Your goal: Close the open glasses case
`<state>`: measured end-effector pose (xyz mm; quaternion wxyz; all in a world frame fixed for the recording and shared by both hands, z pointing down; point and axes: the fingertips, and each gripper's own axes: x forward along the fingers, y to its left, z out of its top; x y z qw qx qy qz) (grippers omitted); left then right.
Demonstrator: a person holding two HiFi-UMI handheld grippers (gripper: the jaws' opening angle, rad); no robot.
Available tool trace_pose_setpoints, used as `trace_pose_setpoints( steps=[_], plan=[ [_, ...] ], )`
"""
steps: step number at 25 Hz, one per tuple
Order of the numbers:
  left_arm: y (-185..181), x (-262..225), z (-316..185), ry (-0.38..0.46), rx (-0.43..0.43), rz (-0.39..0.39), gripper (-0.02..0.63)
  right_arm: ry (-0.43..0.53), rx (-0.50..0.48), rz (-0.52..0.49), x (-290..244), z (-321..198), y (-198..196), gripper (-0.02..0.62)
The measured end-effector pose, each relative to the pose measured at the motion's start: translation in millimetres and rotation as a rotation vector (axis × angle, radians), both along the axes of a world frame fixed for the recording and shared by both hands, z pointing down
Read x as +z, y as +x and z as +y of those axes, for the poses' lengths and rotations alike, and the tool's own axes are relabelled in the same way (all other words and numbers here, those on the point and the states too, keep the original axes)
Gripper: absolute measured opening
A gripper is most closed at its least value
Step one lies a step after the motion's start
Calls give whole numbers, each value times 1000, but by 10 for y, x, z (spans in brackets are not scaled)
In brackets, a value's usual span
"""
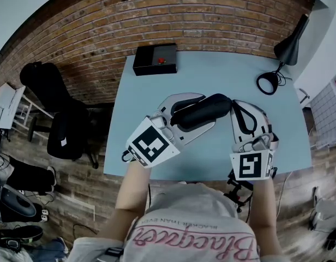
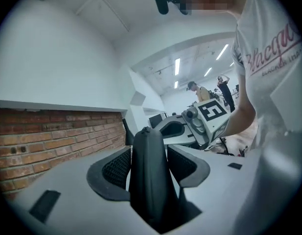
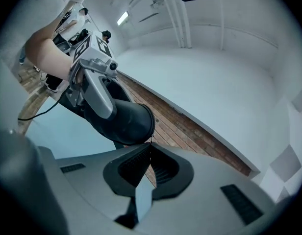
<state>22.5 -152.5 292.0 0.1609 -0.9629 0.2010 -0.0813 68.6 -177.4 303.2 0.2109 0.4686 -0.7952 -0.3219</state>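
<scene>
Left claw (image 1: 185,116) around glasses case (image 1: 207,110)

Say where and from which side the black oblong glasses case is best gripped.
Probably its near half, from the left: the black oblong glasses case is long and slim, so jaws span its width, as the left hand-held gripper shows, leaving its far end exposed.

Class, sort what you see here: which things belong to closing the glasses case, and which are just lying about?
Belong: glasses case, clamped in the left tongs; its small tab, apparently pinched by the right tongs.
Lying about: black box; desk lamp; office chair beside the table.
</scene>
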Motion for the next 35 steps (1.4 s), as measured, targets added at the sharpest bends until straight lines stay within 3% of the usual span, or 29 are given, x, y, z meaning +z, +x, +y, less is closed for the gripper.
trace_pose_setpoints(
  steps=[3,7,12,18,28,33,35],
  plan=[
    [-11,57,-12,-50,-7,-9,230,-13,-1,12,46,-4,-9,19],
    [0,185,-38,-99,-37,-121,218,-15,6,23,110,-9,1,20],
    [-3,237,-41,-138,-32,-185,215,18,-2,56,99,20,-2,20],
    [18,322,-55,-137,-45,-242,215,65,-7,130,67,50,-40,20],
    [-1,479,-138,-119,-97,-379,213,186,-21,370,59,100,-165,21],
    [-15,610,-191,-109,-133,-443,209,194,-60,400,105,142,-278,21],
    [-14,603,-199,-103,-133,-422,209,171,-53,346,113,120,-252,21]
  ],
)
